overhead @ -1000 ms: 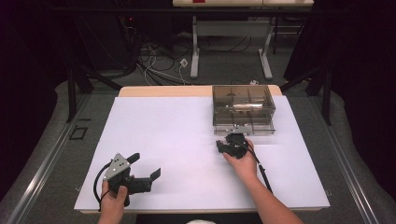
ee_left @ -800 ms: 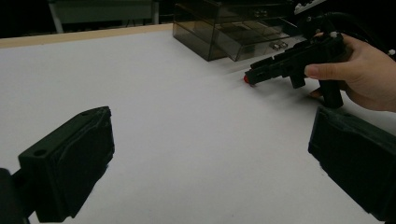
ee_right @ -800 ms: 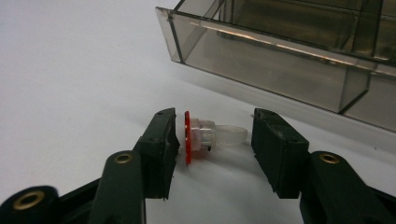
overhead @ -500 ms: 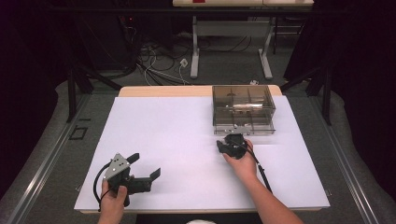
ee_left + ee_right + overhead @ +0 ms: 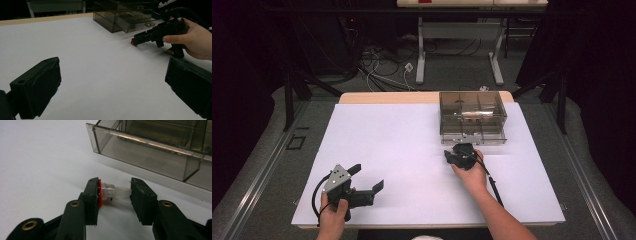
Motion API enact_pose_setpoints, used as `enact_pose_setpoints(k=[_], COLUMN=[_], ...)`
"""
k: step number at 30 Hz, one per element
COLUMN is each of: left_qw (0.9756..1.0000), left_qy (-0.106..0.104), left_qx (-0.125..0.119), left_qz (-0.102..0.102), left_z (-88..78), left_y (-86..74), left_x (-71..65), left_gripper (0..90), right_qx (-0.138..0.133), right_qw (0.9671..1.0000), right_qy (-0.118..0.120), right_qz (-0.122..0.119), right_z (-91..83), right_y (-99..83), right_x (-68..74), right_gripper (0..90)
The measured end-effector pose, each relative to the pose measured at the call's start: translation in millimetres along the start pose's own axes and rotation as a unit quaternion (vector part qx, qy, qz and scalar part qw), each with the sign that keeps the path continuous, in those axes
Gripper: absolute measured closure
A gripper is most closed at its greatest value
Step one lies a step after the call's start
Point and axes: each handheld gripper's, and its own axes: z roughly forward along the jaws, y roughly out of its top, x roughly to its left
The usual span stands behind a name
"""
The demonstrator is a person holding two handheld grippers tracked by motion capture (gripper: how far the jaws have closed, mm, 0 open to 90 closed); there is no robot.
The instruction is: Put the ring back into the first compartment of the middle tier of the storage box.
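The right gripper is clamped endwise on a small clear plastic tube with a red cap: the flat red cap sits against one matte black pad, the rounded transparent tip against the other, low over the smooth white table sheet. Its jaws have just been closing. Just beyond stands a smoky translucent plastic drawer box, hard-edged and partitioned, its lower drawer apparently pulled out. At the near left, the left gripper rests with blocky jaws spread wide and empty
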Motion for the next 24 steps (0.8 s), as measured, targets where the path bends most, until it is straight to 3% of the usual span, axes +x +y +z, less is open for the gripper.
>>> enact_pose_setpoints(k=[16, 24], left_qw=[1.0000, 1.0000], left_qy=[0.001, 0.002], left_qx=[0.001, 0.001], left_qz=[0.001, -0.001], left_z=[-0.3, -0.1], left_y=[-0.2, -0.5], left_x=[0.2, 0.2], left_gripper=[0.3, 0.3], right_qx=[-0.009, 0.001], right_qw=[0.9999, 0.9998], right_qy=[-0.002, -0.004], right_qz=[-0.012, -0.019], right_z=[-2.0, -4.2], right_y=[-0.6, -2.4], right_x=[1.8, 3.1], right_gripper=[59.4, 59.4])
